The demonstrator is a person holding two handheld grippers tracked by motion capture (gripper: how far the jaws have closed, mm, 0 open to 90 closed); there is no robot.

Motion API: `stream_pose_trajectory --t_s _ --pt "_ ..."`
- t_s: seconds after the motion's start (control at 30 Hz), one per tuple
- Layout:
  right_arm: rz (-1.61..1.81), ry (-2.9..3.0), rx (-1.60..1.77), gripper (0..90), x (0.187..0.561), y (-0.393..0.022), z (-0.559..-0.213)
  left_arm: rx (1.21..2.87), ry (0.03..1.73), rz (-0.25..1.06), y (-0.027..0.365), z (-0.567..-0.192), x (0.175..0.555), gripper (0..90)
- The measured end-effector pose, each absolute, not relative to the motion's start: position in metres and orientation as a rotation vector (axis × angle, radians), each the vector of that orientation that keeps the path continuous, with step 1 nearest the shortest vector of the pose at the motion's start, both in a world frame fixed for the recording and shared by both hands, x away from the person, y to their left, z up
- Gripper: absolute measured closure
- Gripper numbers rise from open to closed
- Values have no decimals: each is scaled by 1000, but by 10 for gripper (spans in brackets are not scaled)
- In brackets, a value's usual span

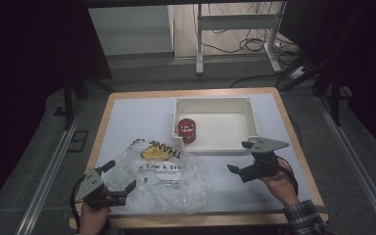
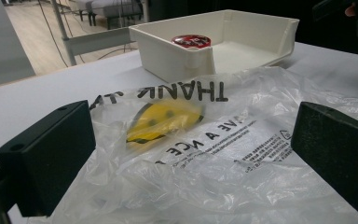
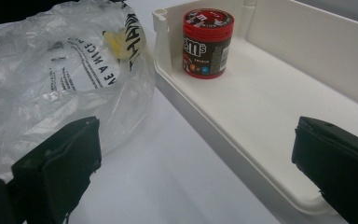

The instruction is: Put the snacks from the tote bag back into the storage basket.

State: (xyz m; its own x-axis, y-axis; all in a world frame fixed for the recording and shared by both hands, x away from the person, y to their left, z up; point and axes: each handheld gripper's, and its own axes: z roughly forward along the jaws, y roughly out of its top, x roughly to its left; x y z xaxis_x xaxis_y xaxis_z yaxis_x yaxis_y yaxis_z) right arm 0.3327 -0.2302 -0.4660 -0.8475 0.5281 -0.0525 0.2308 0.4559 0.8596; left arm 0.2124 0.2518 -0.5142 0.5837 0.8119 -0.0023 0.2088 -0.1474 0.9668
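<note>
Nearest, the left tool (image 1: 119, 177), jaws spread, straddles the crumpled clear plastic bag (image 2: 214, 154) on the desk (image 1: 137, 115). It looks light, limp and slippery; pinch a bunched edge. The right tool (image 1: 239, 157) hovers, released.

Black tongs (image 1: 241, 168), grey three-cornered plate (image 1: 265, 144), plaid sleeve (image 1: 302, 218).

- The left gripper (image 1: 119, 180) sits low at the near left, held in the person's left hand (image 1: 94, 215), its jaws spread wide and pointing toward the right.
- The right gripper (image 1: 239, 157) sits at the near right, gripped from below by the right hand (image 1: 280, 185), jaws wide apart and aimed left.
- A plaid sleeve (image 1: 303, 218) covers the right forearm.
</note>
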Motion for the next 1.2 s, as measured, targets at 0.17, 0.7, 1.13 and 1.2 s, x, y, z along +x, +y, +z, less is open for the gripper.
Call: stream_pose_trajectory --t_s 0.17,0.7,1.13,1.2 --pt "1351 2380 647 18 329 -236 -466 1674 859 659 252 -514 212 0" --pt "1378 2321 689 18 321 -258 -467 1679 857 658 251 -514 213 0" --pt "1380 2299 718 18 315 -274 -472 1684 856 658 251 -515 213 0" --pt "1375 2299 727 18 315 -276 -473 1684 856 658 251 -515 213 0"
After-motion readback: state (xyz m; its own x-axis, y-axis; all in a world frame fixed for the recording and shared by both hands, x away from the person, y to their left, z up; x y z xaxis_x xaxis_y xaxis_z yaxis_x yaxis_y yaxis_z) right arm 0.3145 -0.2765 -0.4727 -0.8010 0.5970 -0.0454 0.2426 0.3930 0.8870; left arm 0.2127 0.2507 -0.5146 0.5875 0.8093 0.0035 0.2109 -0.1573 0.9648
